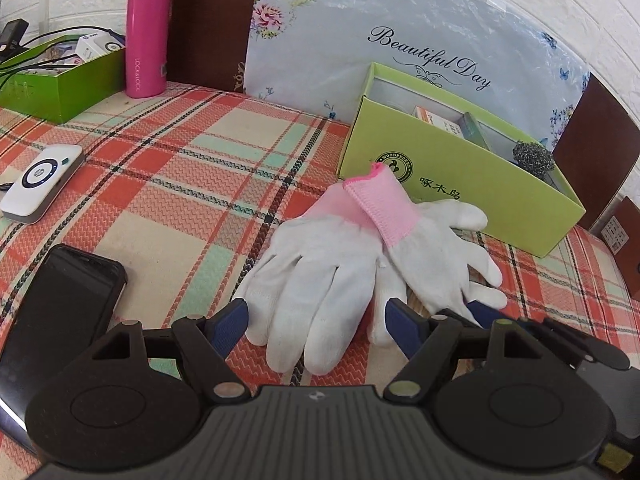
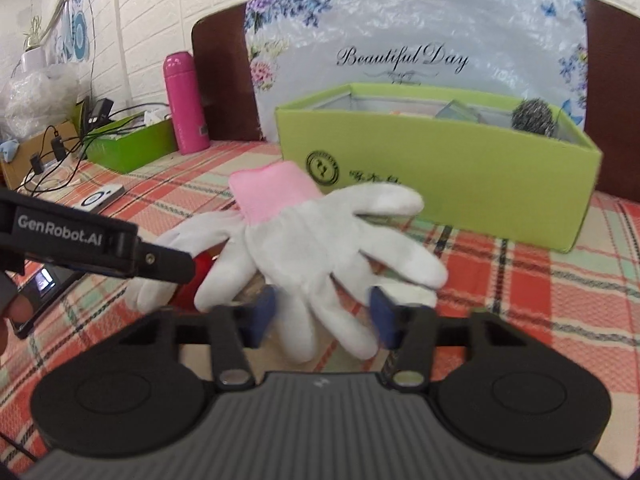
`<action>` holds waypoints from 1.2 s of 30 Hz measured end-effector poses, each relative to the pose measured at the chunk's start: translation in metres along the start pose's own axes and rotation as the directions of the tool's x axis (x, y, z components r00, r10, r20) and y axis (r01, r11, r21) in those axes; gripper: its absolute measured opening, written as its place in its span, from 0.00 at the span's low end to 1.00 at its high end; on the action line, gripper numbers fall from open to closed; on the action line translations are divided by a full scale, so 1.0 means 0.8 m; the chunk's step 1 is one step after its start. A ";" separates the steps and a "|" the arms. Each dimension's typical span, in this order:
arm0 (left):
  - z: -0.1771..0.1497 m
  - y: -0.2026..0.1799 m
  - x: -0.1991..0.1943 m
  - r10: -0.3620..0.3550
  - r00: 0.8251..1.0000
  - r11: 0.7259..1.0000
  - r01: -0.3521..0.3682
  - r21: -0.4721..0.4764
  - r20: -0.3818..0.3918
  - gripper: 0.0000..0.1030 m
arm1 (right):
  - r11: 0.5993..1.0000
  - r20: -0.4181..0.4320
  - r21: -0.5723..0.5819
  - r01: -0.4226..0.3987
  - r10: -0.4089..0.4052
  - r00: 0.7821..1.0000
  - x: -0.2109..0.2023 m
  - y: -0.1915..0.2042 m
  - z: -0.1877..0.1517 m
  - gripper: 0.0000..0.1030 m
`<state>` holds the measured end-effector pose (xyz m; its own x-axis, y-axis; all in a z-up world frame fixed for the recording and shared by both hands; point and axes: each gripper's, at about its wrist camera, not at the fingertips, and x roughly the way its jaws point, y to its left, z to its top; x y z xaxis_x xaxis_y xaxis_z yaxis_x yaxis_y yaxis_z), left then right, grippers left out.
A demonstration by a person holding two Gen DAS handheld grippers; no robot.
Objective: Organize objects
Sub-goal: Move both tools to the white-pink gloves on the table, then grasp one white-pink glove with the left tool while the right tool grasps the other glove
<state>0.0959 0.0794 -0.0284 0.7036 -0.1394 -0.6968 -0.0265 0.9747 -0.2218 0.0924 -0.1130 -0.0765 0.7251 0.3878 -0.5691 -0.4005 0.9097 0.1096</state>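
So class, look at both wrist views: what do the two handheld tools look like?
Each tool is matte black plastic: a ribbed grey-black body, two round discs, and linkage arms with silver pivot pins ending in dark blue pads. The left tool, seen from the side, carries white "GenRobot.AI" lettering. No cables or sleeves show.

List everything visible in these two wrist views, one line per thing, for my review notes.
gloves: two, white with pink cuffs, overlapping on the cloth in front of the light green box
light green box: one, open, rear right; holds small cartons and a grey scrubber ball
dark green box: one, rear left, with cables
bottle: one, pink, upright beside the dark green box
white device: one, left on the cloth
phone: one, black, near left
cloth: one, red plaid, under everything
floral board: one, pale blue, behind the boxes
left hand-held gripper: open, astride one glove's fingers
right hand-held gripper: pads apart, the other glove's fingers between them
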 end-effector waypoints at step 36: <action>-0.032 -0.041 -0.029 -0.051 0.998 0.977 0.055 0.208 -0.025 0.77 | 0.996 0.045 0.044 0.078 -0.080 0.996 -0.163 -0.079 -0.067 0.81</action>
<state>0.0626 0.0459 -0.0226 0.6859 -0.1930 -0.7017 0.1601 0.9806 -0.1132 -0.0071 -0.2289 -0.0524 0.7793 0.3204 -0.5386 -0.3179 0.9427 0.1008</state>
